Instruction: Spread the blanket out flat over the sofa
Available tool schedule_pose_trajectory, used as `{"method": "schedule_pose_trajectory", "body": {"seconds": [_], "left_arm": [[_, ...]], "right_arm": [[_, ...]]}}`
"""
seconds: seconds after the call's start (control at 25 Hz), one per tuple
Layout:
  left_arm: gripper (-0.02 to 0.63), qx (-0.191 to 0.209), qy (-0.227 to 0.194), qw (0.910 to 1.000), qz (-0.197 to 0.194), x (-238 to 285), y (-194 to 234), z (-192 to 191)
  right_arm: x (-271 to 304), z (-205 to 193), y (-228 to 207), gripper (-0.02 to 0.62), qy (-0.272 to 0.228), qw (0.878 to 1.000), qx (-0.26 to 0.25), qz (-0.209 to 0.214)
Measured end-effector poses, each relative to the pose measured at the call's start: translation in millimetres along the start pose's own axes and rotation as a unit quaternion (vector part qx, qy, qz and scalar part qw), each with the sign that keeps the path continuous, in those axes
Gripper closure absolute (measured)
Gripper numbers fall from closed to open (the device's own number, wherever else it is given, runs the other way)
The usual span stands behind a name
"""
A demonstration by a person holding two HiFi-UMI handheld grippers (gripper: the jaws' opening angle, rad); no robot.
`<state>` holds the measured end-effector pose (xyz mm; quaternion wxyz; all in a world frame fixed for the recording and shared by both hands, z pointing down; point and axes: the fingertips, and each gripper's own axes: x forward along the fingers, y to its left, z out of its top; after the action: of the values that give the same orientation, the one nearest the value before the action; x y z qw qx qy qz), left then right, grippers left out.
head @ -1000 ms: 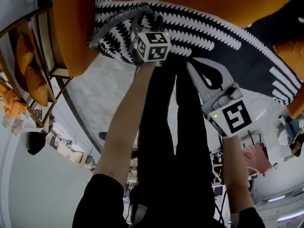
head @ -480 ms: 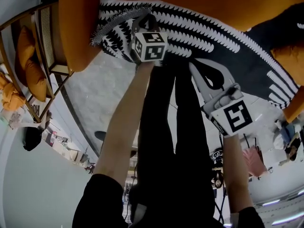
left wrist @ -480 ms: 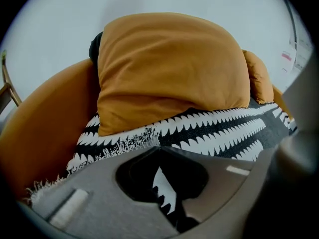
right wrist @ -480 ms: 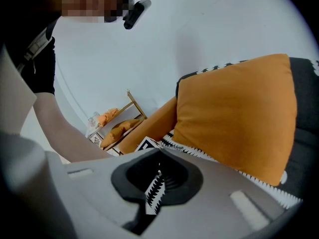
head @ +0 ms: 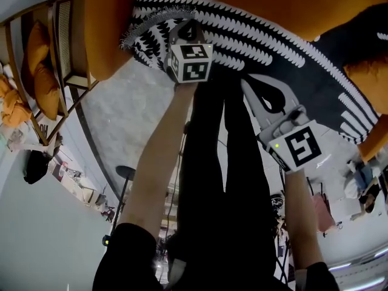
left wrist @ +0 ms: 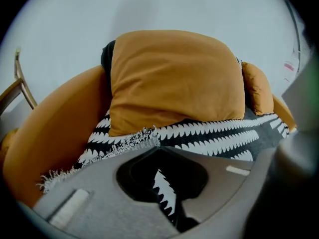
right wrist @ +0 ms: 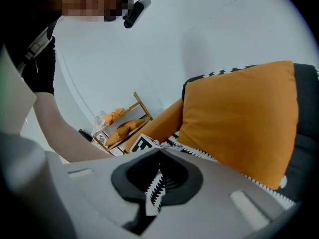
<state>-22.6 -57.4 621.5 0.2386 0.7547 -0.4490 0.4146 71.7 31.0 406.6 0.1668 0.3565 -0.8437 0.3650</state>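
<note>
Now, blanket [head: 267, 38] between both closed jaws.

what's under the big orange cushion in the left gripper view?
Under the orange cushion, the black-and-white blanket disappears beneath its lower edge, over the sofa. How far the blanket reaches underneath is covered by the cushion.

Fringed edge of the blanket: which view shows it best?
Left gripper view: the fringed edge runs close and unobstructed over the sofa arm. Head view shows it smaller, ending at the left gripper. Right gripper view shows only a pinched blanket fold.
</note>
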Motion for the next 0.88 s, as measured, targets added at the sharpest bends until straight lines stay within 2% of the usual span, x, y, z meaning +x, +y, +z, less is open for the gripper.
{"method": "schedule_pose_trajectory", "body": {"seconds": [0.32,0.48,0.68,0.8,0.88], "left_arm": [[0.591,-0.051,-0.016,0.9981,0.032,-56.8,-2.4,0.8],[0.591,-0.062,-0.023,0.9963,0.056,-100.2,4.3,-0.5],[0.591,-0.084,-0.009,0.9924,0.089,-156.1,17.9,-17.1],[0.591,-0.095,-0.009,0.9899,0.105,-182.3,30.1,-31.9],[0.592,-0.102,-0.01,0.9878,0.117,-194.9,43.3,-44.4]], "right_arm": [[-23.4,0.3,25.8,0.592,0.016,0.998,-0.044,0.049],[-40.3,8.1,40.3,0.592,0.017,0.995,-0.067,0.069],[-52.4,12.4,59.3,0.592,0.027,0.992,-0.081,0.097],[-49.4,-1.5,66.7,0.592,0.064,0.987,-0.099,0.111],[-38.0,-4.7,72.9,0.592,0.06,0.986,-0.099,0.119]]}}
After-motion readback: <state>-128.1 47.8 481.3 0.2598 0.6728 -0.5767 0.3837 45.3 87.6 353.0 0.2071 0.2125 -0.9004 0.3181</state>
